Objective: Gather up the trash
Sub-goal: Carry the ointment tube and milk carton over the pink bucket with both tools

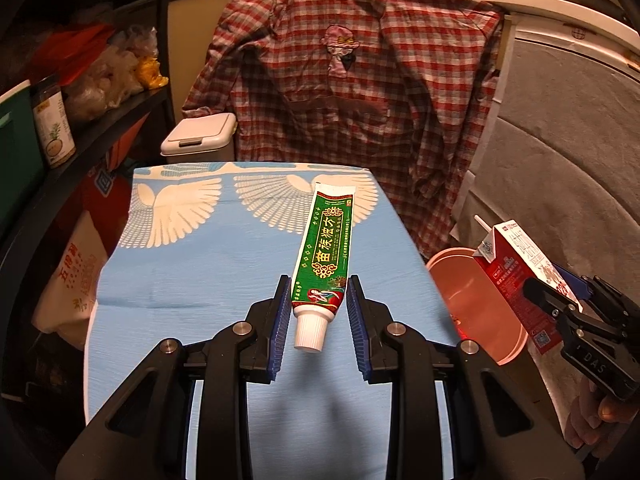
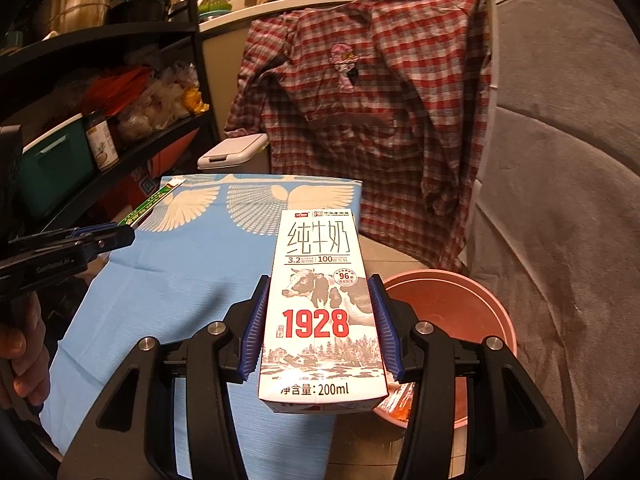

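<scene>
A green printed toothpaste tube (image 1: 323, 260) with a white cap sits gripped in the left gripper (image 1: 318, 312) jaws, above the blue-clothed surface (image 1: 192, 272). The white-and-red milk carton (image 2: 322, 308) is clamped in the right gripper (image 2: 320, 326) jaws, beside a pink plastic basin (image 2: 460, 312).

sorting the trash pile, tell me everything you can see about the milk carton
The milk carton is a slim, tall paperboard box, white on the front with a cow drawing, a red "1928" and "200ml" printed low down; its sides are red. A white straw sticks from its top. It is held in the air, tilted, clamped across its width between the blue pads of the right gripper, above the table edge, with the pink basin behind it. Nothing else touches it.
</scene>
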`<state>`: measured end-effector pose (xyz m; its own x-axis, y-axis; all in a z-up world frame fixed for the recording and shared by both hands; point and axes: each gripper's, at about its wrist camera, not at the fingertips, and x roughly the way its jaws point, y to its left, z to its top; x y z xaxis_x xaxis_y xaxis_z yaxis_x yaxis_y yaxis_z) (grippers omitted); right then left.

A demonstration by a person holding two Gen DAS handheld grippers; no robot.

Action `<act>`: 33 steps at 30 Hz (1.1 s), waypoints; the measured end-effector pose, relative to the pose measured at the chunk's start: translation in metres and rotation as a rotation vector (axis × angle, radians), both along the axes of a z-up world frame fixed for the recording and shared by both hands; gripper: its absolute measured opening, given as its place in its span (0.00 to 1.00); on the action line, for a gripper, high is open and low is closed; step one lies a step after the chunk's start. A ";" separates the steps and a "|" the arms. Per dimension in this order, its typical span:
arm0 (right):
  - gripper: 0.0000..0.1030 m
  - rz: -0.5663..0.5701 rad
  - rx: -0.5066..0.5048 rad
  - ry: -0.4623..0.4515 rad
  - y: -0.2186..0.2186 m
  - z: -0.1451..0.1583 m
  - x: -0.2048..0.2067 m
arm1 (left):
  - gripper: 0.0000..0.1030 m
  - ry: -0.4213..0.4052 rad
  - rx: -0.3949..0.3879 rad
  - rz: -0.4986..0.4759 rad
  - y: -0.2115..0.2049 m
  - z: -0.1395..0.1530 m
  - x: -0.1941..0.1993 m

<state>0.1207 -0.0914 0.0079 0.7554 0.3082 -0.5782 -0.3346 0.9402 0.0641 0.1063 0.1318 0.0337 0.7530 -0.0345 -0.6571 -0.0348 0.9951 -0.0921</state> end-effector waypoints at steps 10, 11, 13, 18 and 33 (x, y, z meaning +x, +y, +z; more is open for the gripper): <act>0.47 -0.055 0.007 -0.008 -0.024 0.001 0.004 | 0.27 -0.008 -0.012 -0.021 -0.020 0.000 0.007; 0.47 -0.061 0.007 -0.007 -0.027 0.001 0.004 | 0.27 -0.009 -0.014 -0.023 -0.022 0.001 0.008; 0.47 -0.072 0.008 -0.006 -0.032 0.000 0.005 | 0.27 -0.010 -0.018 -0.030 -0.028 0.001 0.010; 0.47 -0.103 0.018 -0.001 -0.046 -0.001 0.009 | 0.27 -0.008 -0.025 -0.057 -0.045 0.000 0.016; 0.47 -0.204 0.014 0.078 -0.088 -0.018 0.038 | 0.27 0.037 -0.036 -0.161 -0.109 -0.018 0.047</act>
<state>0.1584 -0.1791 -0.0105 0.7564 0.1625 -0.6336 -0.1313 0.9867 0.0962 0.1535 0.0232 0.0160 0.7112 -0.1768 -0.6804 0.1208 0.9842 -0.1295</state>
